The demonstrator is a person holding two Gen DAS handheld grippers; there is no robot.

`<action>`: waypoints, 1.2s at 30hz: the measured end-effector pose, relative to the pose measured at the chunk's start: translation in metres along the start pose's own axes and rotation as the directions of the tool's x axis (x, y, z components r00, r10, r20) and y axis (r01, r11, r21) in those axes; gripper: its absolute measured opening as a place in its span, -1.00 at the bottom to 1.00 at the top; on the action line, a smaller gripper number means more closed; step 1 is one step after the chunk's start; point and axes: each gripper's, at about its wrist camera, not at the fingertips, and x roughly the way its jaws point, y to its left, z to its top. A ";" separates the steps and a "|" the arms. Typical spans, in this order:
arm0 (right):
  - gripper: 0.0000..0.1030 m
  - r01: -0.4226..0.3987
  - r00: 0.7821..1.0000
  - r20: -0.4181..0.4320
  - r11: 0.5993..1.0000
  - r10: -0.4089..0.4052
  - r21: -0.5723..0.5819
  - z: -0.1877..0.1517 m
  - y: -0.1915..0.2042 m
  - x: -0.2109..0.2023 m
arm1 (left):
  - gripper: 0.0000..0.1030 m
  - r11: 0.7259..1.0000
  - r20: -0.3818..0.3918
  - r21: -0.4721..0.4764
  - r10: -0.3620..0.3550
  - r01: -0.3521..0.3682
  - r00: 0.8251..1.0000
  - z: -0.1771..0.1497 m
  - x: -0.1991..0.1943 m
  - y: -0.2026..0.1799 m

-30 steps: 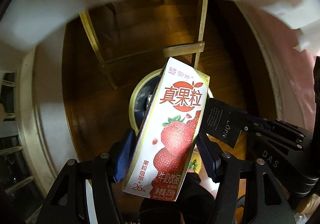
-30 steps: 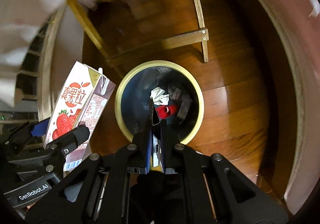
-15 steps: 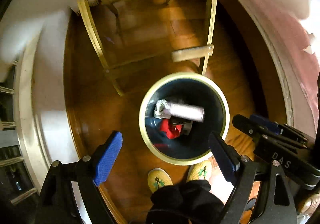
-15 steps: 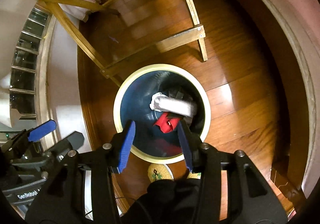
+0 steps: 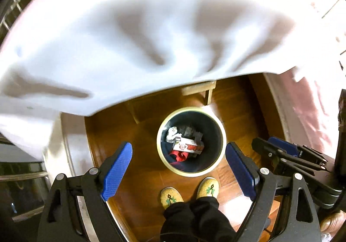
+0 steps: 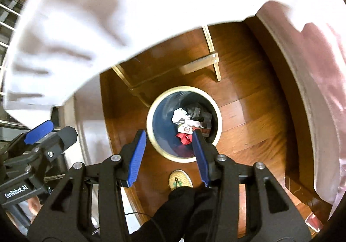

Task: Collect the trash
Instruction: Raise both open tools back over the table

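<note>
A round dark trash bin with a cream rim (image 5: 161,151) (image 6: 151,133) stands on the wooden floor below me. Inside lie the strawberry milk carton (image 5: 188,147) (image 6: 187,127), crumpled white paper (image 5: 172,132) (image 6: 179,114), a red scrap (image 5: 180,157) (image 6: 185,138) and dark wrappers. My left gripper (image 5: 178,169) is open and empty, high above the bin. My right gripper (image 6: 167,152) is open and empty, also above the bin. Each gripper shows at the edge of the other's view: the right one (image 5: 287,155), the left one (image 6: 39,133).
A white tablecloth (image 5: 129,36) (image 6: 108,14) hangs over the top of both views. A wooden table leg and crossbar (image 6: 207,62) stand behind the bin. The person's yellow slippers (image 5: 189,191) are just in front of the bin. A pale wall lies to the right.
The left gripper opened and dropped the milk carton into the bin; the right gripper opened and released its dark scrap. Both grippers have since risen, and the tablecloth now fills the upper view.
</note>
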 end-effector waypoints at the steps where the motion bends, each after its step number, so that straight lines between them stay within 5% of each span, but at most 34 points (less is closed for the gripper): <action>1: -0.20 -0.004 1.000 0.008 1.000 0.004 0.000 0.000 0.004 -0.014 | 0.73 1.000 0.010 0.006 0.000 0.000 1.000 0.001 -0.013 0.000; 14: -0.20 -0.008 0.992 0.126 0.998 0.016 -0.061 0.002 0.055 -0.151 | 0.73 0.997 0.142 0.067 -0.052 0.043 0.989 0.022 -0.166 -0.005; 27: -0.20 0.045 0.964 0.267 0.992 -0.013 -0.115 0.009 0.089 -0.233 | 0.73 0.988 0.264 0.122 -0.124 0.094 0.956 0.039 -0.247 -0.008; 36: -0.20 0.087 0.930 0.366 0.986 -0.030 -0.141 0.048 0.093 -0.272 | 0.73 0.988 0.330 0.125 -0.124 0.087 0.936 0.076 -0.272 -0.011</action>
